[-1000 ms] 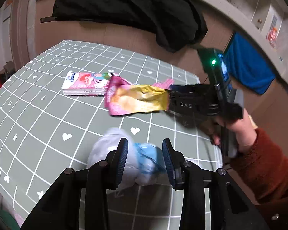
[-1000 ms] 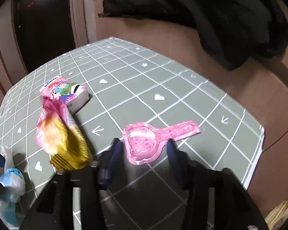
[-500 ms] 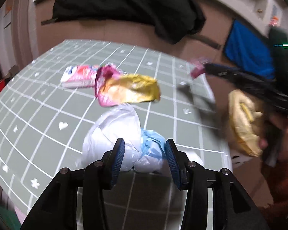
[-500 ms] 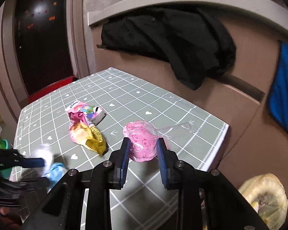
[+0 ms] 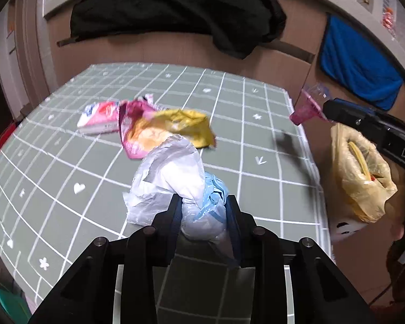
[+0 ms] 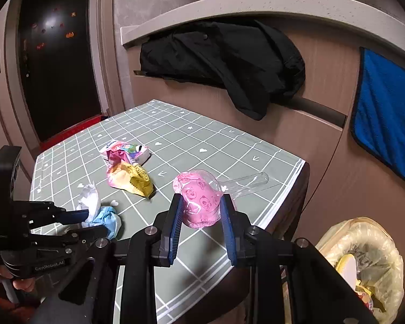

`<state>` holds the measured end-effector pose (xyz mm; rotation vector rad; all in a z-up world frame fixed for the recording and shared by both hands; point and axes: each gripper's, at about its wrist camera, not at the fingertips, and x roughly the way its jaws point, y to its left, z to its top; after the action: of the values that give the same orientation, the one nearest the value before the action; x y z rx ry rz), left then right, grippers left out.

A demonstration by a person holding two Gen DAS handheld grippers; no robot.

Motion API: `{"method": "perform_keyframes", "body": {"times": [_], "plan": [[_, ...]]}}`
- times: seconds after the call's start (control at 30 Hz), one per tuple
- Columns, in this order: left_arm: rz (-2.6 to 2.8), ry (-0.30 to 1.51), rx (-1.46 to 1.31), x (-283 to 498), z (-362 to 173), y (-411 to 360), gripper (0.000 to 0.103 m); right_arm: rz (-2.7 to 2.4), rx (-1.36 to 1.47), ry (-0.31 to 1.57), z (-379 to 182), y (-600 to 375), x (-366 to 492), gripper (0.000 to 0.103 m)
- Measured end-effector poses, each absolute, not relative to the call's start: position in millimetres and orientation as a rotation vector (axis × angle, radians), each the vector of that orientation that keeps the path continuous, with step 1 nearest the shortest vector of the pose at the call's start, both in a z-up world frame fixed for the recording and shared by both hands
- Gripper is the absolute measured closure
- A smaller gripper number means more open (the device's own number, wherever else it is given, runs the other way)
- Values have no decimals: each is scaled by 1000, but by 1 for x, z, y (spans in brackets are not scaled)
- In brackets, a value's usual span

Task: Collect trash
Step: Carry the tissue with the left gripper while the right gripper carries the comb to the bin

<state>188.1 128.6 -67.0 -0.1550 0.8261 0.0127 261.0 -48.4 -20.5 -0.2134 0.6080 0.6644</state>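
My left gripper [image 5: 203,210] is shut on a crumpled white and blue plastic wad [image 5: 175,183], held just above the grey-green grid table [image 5: 67,167]; it also shows in the right wrist view [image 6: 100,210]. My right gripper [image 6: 201,213] is shut on a pink panda-print lollipop wrapper [image 6: 199,199], lifted above the table's right corner; the wrapper shows in the left wrist view [image 5: 307,108]. A yellow-lined trash bin [image 6: 364,264] stands on the floor right of the table, also in the left wrist view [image 5: 361,175]. A pink and yellow snack bag [image 5: 164,132] and a pink carton [image 5: 100,113] lie on the table.
A black jacket [image 6: 224,59] and a blue towel [image 6: 388,124] hang on the brown counter wall behind the table. A dark doorway [image 6: 56,54] is at far left. The table's right edge [image 5: 313,178] borders the bin.
My right gripper has shut on the lollipop wrapper, lifted it off the table and carried it right toward the bin. My left gripper has closed on the plastic wad and raised it.
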Motion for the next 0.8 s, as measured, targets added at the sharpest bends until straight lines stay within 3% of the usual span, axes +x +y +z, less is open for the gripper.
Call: {"method": "perform_keyframes", "body": {"times": [0.43,0.8], "plan": [[-75,595,-170,174,17,105,71,639,-210,482,17,-83,223,78],[-372,408,-138,178,78,10,71,415,-167,358,62,-185,174,78]]}}
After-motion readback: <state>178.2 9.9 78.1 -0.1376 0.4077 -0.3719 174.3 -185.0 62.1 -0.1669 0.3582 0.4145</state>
